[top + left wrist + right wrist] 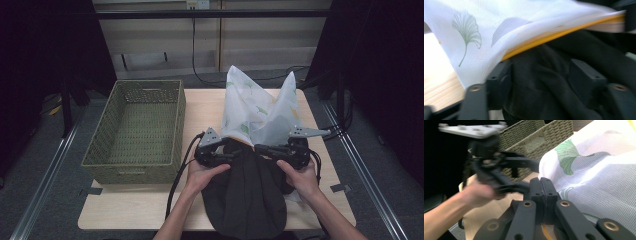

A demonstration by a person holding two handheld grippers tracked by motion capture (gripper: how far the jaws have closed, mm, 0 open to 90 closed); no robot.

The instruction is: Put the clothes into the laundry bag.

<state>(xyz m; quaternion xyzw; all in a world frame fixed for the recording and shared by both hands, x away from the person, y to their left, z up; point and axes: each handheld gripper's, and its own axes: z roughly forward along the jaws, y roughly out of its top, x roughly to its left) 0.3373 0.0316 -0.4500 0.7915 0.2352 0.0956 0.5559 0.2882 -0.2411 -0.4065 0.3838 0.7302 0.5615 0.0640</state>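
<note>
Your left gripper [537,75] stands with jaws parted around the dark garment [247,192], which lies at the table's [150,205] near edge, half inside the white mesh bag [257,112]. Your right gripper [543,186] is clamped flat; what it pinches is hidden. The left gripper view is blurred.

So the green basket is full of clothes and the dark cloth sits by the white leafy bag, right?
Not quite: the green basket has nothing in it, as the high view shows. The dark cloth does sit by the white leafy bag, at its mouth.
</note>
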